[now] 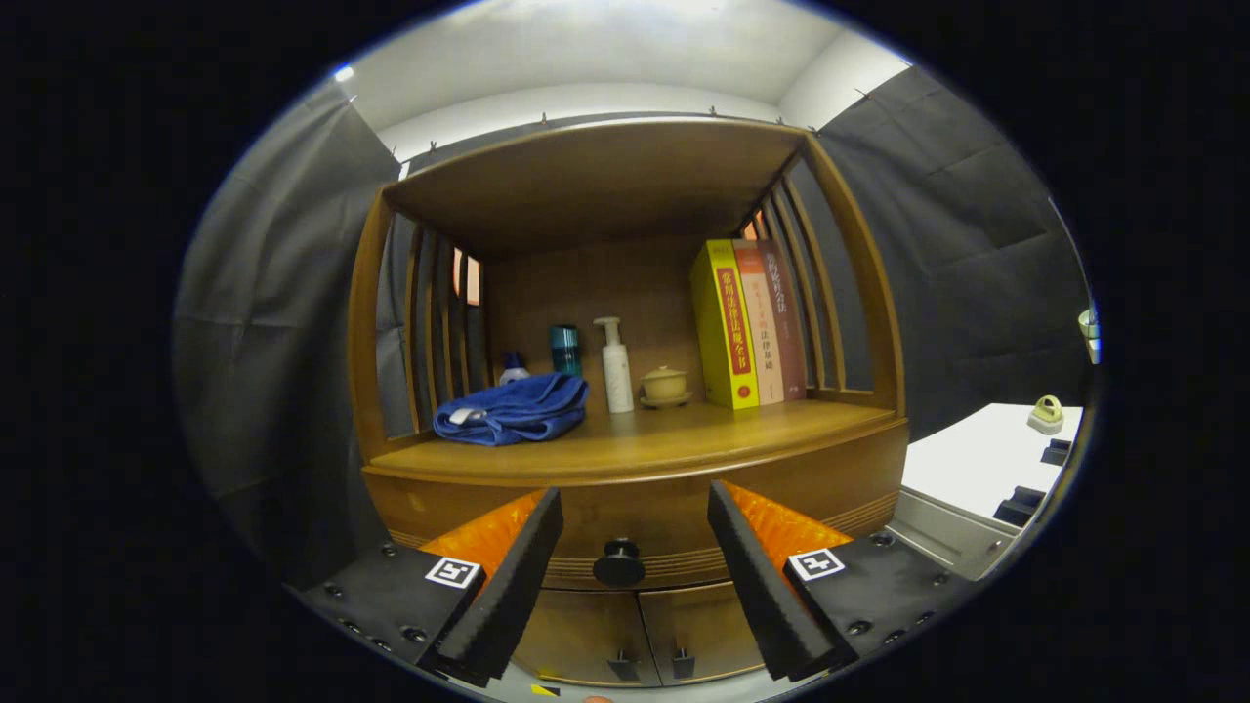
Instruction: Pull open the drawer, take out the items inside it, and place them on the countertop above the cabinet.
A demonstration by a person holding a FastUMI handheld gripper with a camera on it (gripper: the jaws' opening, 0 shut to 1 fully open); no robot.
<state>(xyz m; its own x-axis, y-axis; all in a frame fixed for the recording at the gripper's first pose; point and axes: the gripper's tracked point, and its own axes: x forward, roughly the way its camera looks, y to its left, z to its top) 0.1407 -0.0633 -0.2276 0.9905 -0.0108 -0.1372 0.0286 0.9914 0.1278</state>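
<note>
A wooden cabinet stands ahead with a closed drawer (674, 508) under its countertop (674, 434). The drawer's round dark knob (619, 563) sits between my fingers, a little beyond their tips. My gripper (635, 508) is open, with nothing between its fingers. The drawer's inside is hidden. On the countertop lie a folded blue towel (513, 410), a teal cup (564, 350), a white pump bottle (615, 366), a small lidded bowl on a saucer (665, 386) and three upright books (747, 322).
Two small doors (645, 635) with dark handles sit below the drawer. Slatted wooden sides and a wooden top enclose the shelf space. A white table (986, 454) with small objects stands to the right. Dark cloth hangs on both sides.
</note>
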